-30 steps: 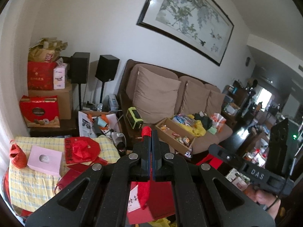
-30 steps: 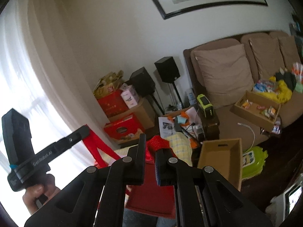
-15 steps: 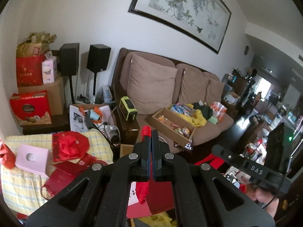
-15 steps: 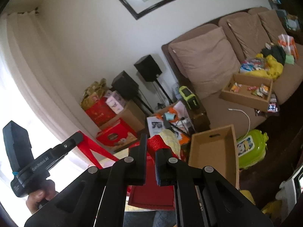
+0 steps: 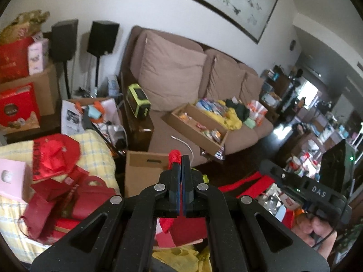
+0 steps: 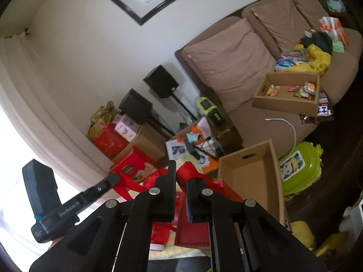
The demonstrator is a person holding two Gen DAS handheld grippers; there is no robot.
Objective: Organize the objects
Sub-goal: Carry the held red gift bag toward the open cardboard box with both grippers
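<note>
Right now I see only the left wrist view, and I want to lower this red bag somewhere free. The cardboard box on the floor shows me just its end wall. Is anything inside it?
Observer: In the right wrist view the cardboard box is open on top, and the part of its inside that shows is bare.
Operator: Anything close beside it?
Observer: A green case with a cartoon picture lies on the floor beside it, between the box and the sofa.
Operator: And the right tongs?
Observer: The right tongs are shut on a red rope handle.
</note>
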